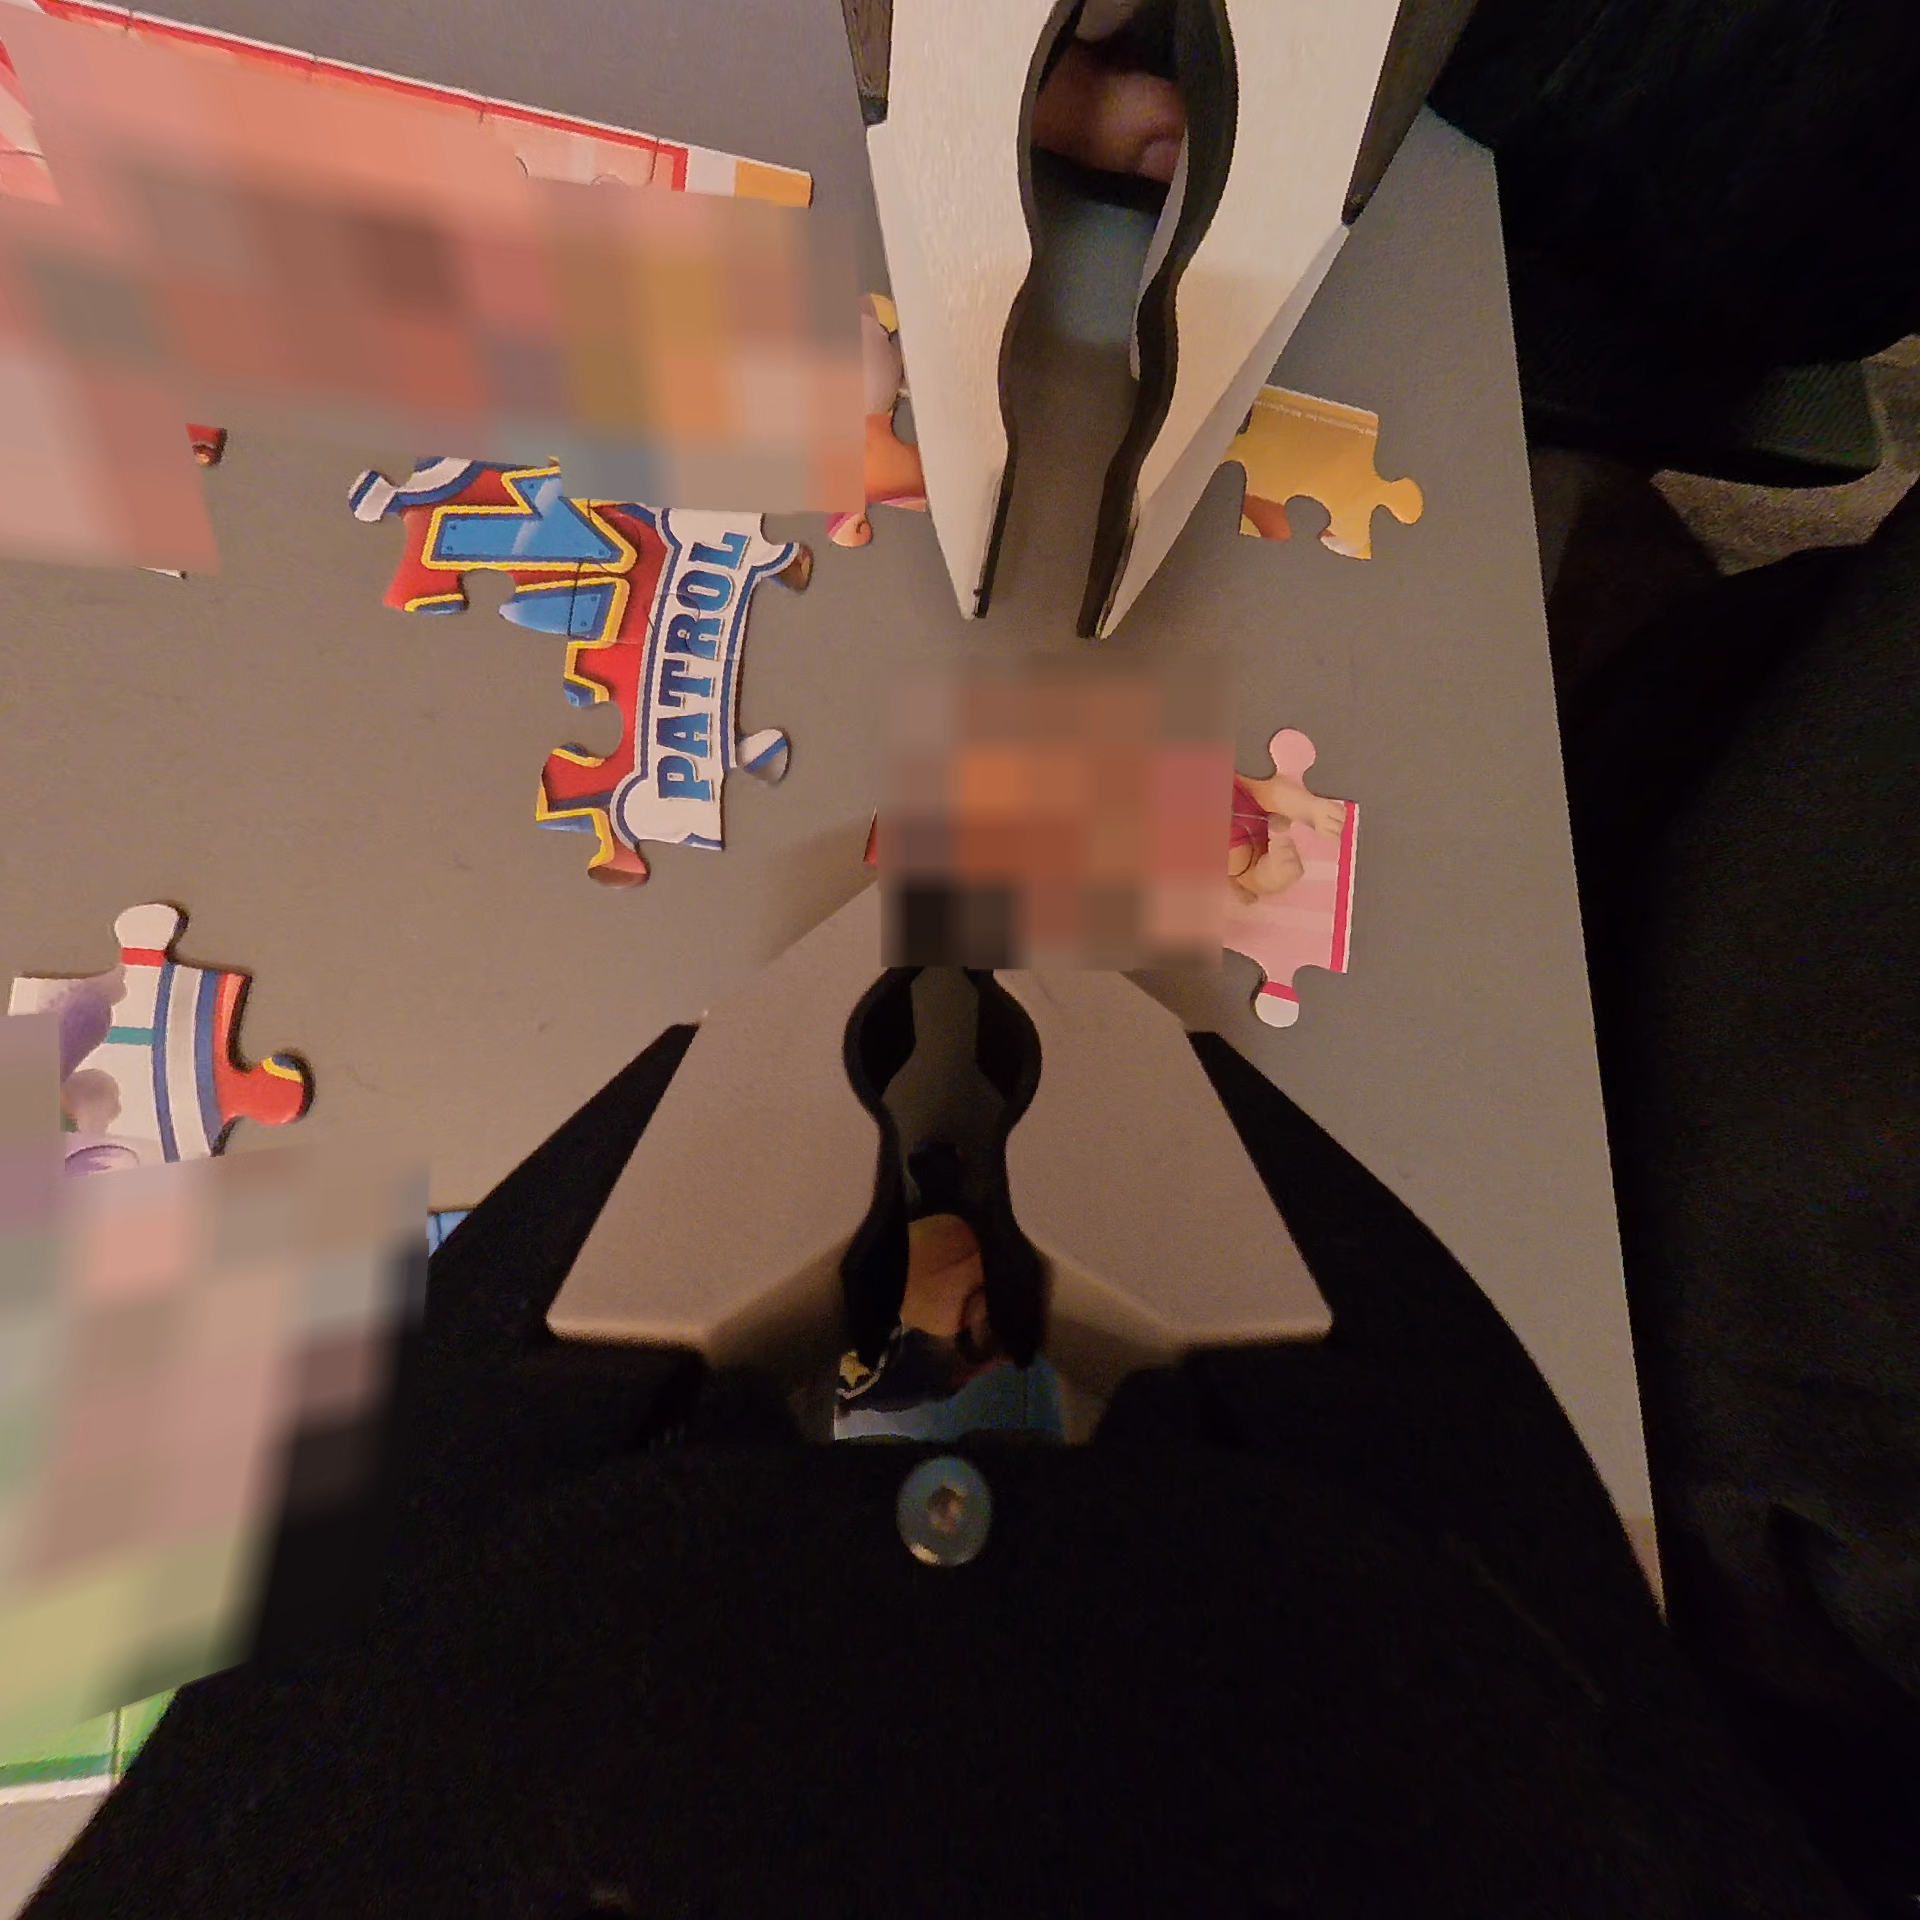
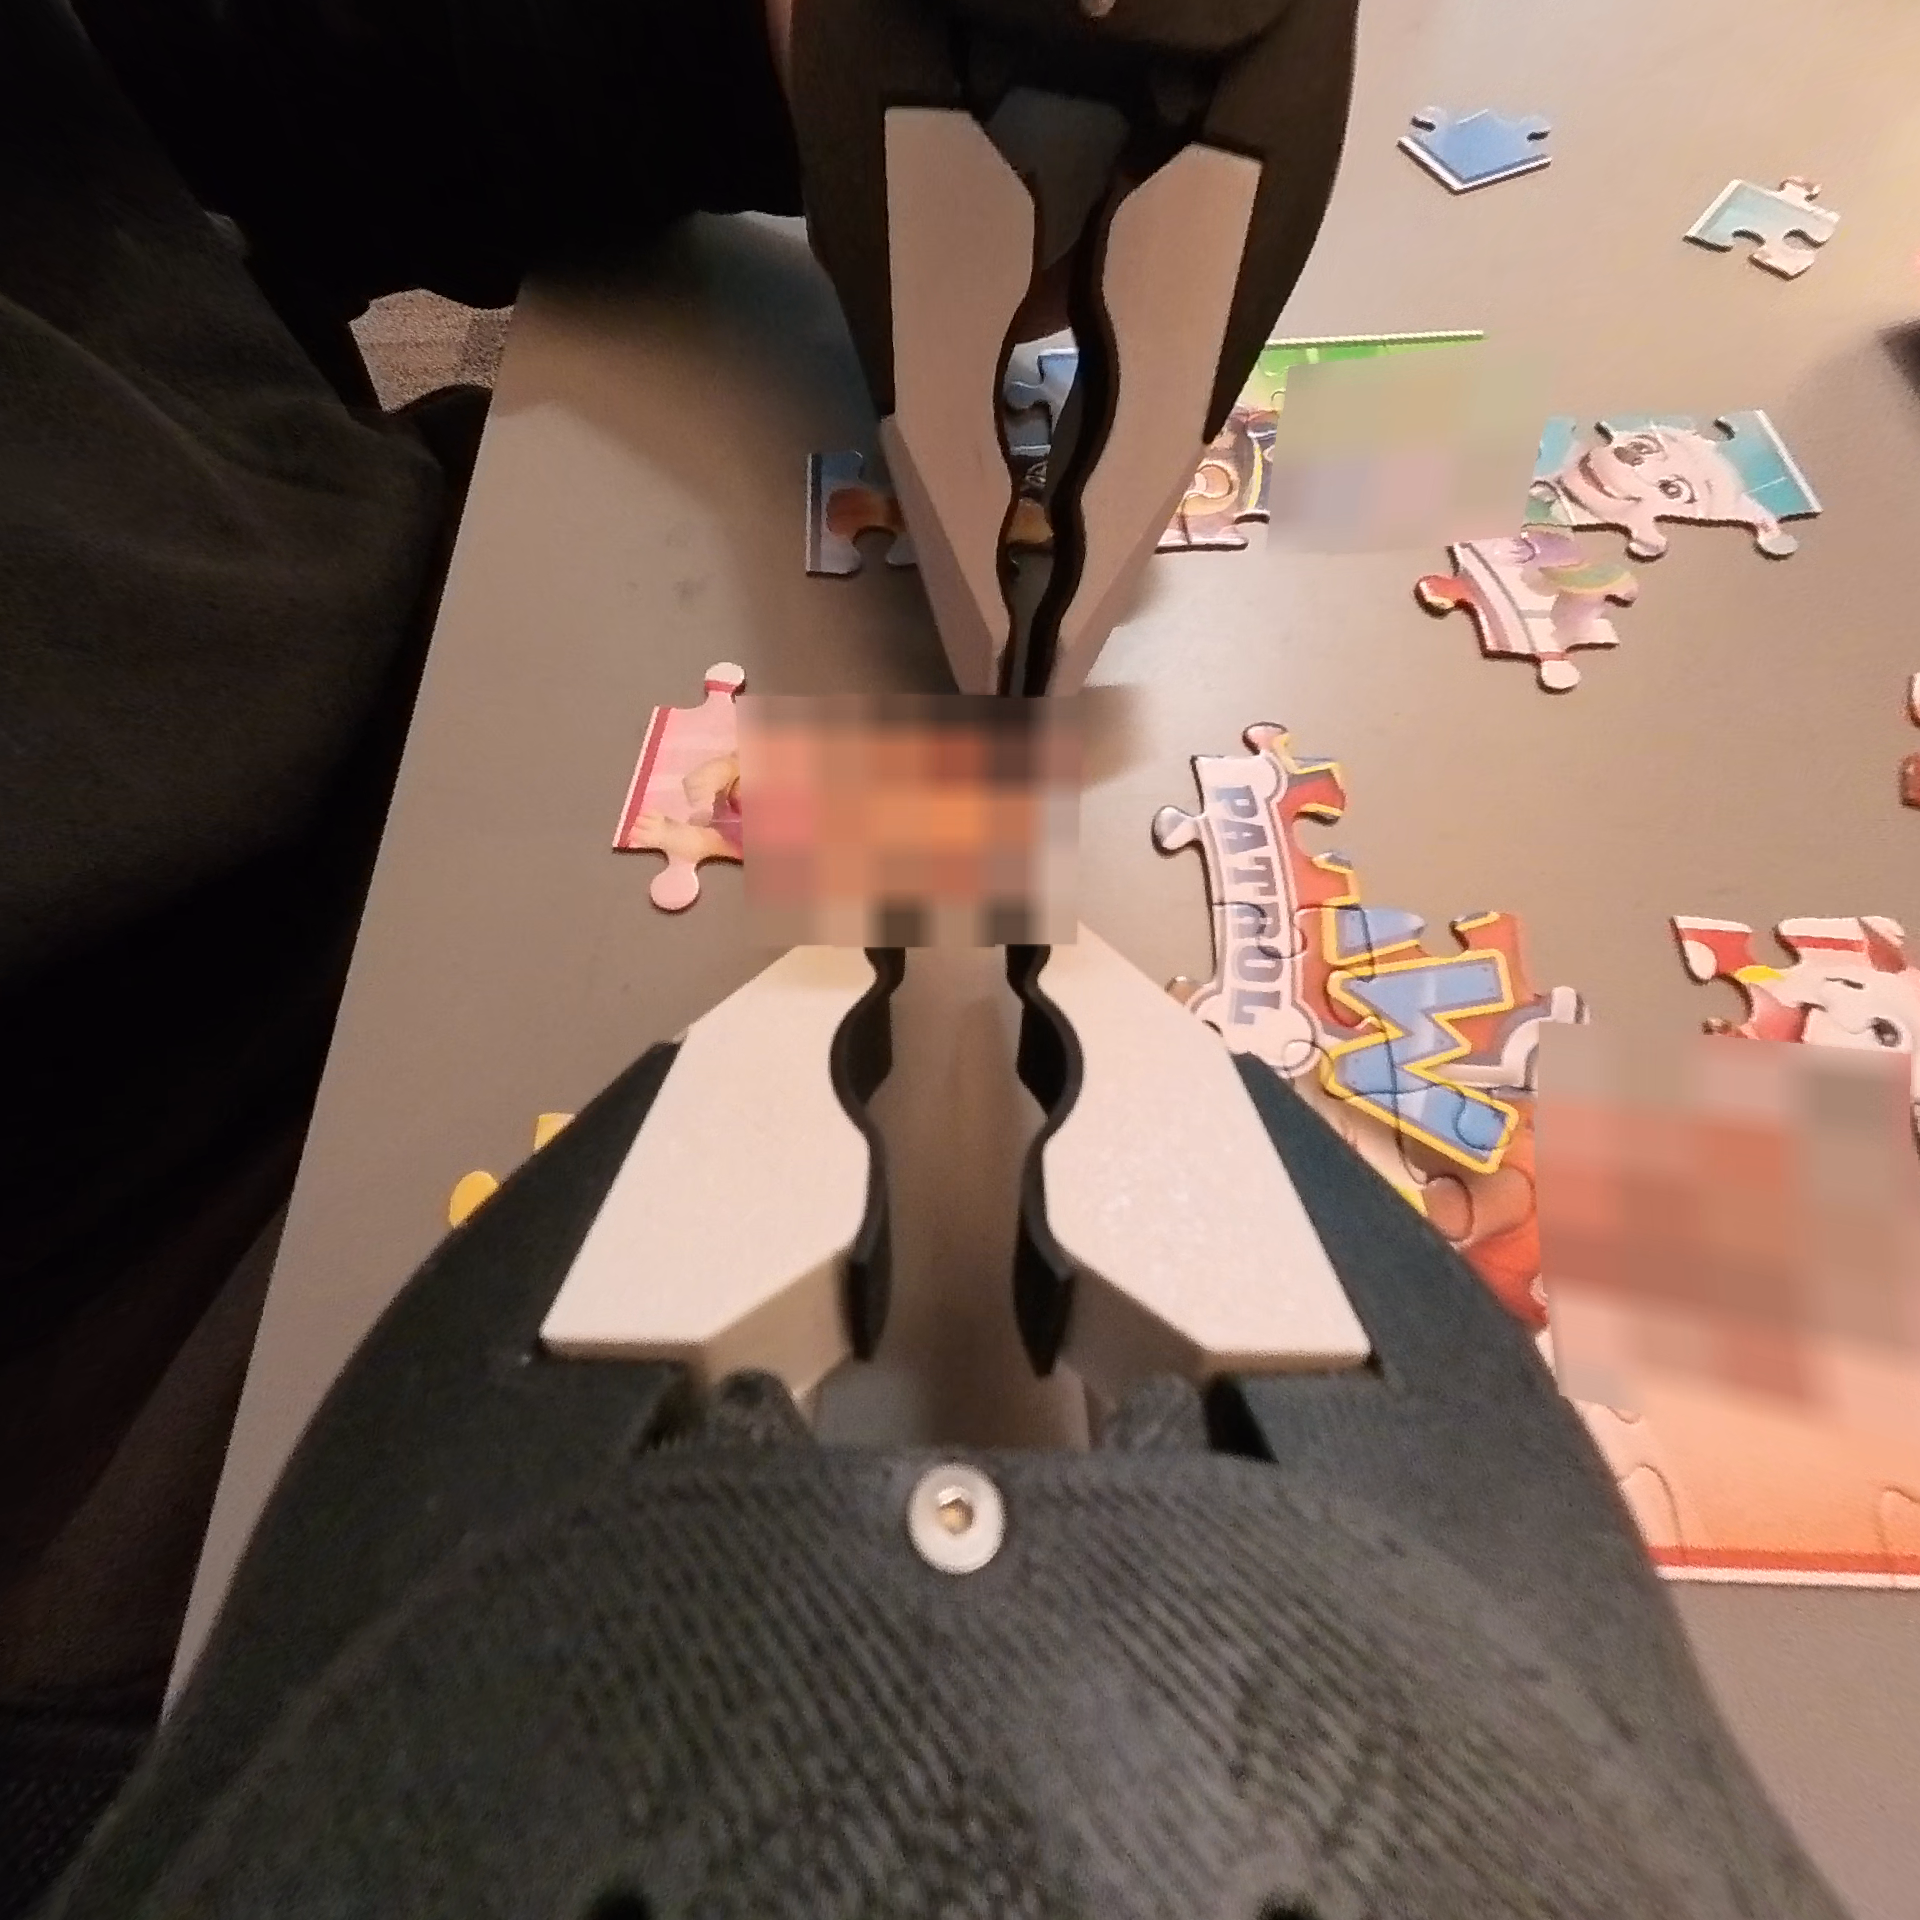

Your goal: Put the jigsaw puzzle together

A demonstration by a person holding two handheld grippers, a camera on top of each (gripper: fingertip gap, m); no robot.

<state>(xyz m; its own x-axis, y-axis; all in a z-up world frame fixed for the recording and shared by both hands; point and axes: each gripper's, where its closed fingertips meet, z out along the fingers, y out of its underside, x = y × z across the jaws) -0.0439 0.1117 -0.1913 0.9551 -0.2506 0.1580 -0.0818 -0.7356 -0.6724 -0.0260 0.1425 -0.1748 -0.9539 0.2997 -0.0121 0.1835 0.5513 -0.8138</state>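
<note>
1. At the near edge of the pink puzzle piece, the left gripper is found with its jaws brought together. In the right wrist view the two dark pads meet at the tips, and nothing is seen clamped between them. Whether the tips press down on the piece cannot be told.
2. The pink puzzle piece itself lies flat on the grey table, close to the table's side edge. Only its striped border and two knobs are visible, so its middle cannot be made out.
3. Just beyond the pink piece, the right gripper is pointed back toward the left one. Its jaws are held partly open with bare table showing between the fingertips, and nothing is gripped. The two grippers are thus set head to head across the piece, probably so that it can be reached from both ends.
4. Beside the pink piece, toward the table's middle, a lettered cluster of joined pieces is laid flat.
5. Behind the right gripper's fingers, a yellow piece is partly covered.
6. Farthest from the pink piece, a red-bordered assembled section is cut off by the frame and is largely unreadable.
</note>
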